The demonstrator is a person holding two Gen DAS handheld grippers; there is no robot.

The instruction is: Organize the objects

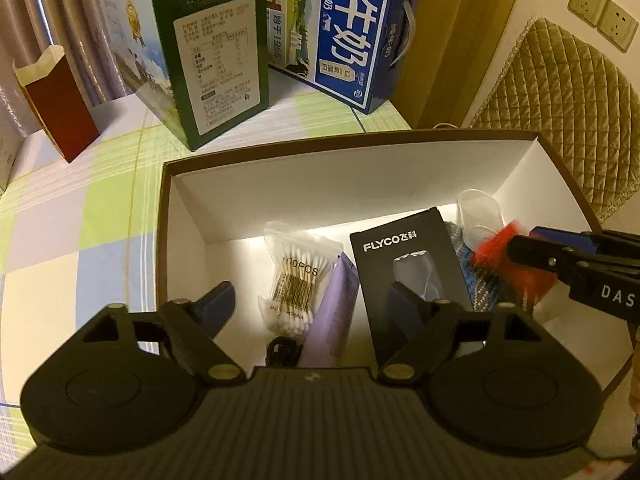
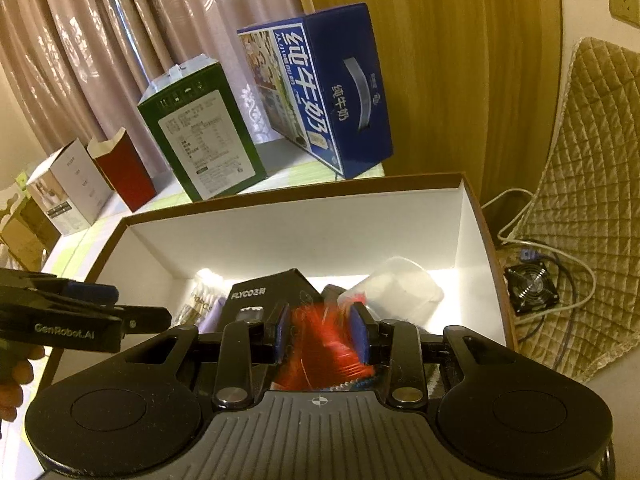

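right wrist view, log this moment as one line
right claw: shut on red item, blurred | left claw: open, empty | both over open box | FLYCO box, cotton swabs inside

Brown-rimmed, white-lined storage box [image 1: 188, 216] lies open on the table, part filled.
Inside: a bag of cotton swabs [image 1: 295, 276], a lilac tube [image 1: 332, 312] beside it, a black FLYCO carton [image 1: 404, 264] tilted, a clear plastic cup [image 2: 394, 286] on its side — and a blurred red object [image 2: 320, 344] at the right.
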